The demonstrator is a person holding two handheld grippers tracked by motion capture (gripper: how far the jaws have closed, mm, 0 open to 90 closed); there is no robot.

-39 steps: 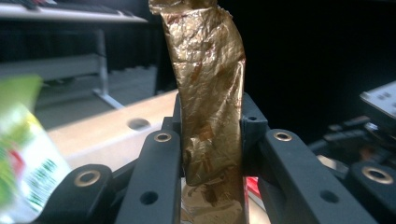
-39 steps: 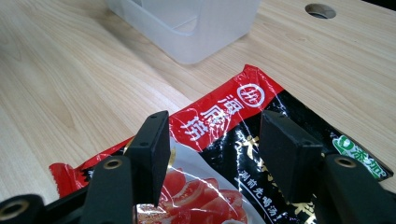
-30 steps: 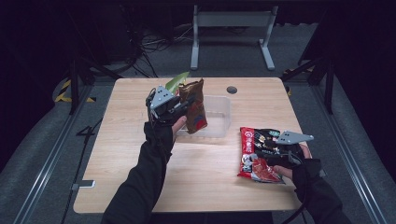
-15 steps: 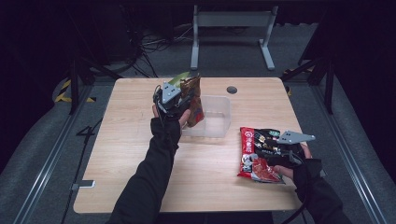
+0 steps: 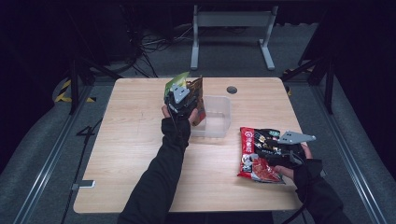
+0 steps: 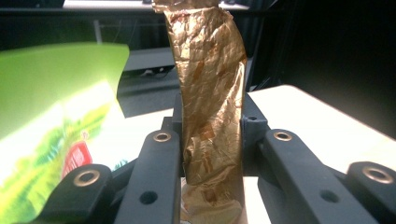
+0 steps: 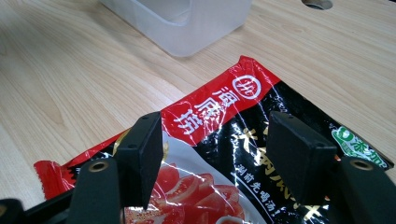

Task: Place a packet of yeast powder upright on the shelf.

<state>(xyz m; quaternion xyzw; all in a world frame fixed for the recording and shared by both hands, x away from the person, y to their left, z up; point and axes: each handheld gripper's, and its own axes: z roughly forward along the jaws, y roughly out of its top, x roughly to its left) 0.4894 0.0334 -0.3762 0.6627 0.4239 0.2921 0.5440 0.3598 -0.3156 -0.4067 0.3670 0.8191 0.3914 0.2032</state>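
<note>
My left gripper is shut on a crinkled gold-brown packet, held upright at the left edge of a clear plastic container. A green packet rides just outside its left jaw; I cannot tell how it is held. A red and black food packet lies flat at the table's right front. My right gripper hovers over it. Its jaws have just been opening and stand apart over the packet without pressing it.
The wooden table has a round cable hole behind the container. Bare wood lies at the left and front. A metal stand and cables sit on the dark floor beyond the far edge.
The left hand has carried the gold and green packets rightward and lower, up to the container's left edge. The right hand has stayed over the red packet.
</note>
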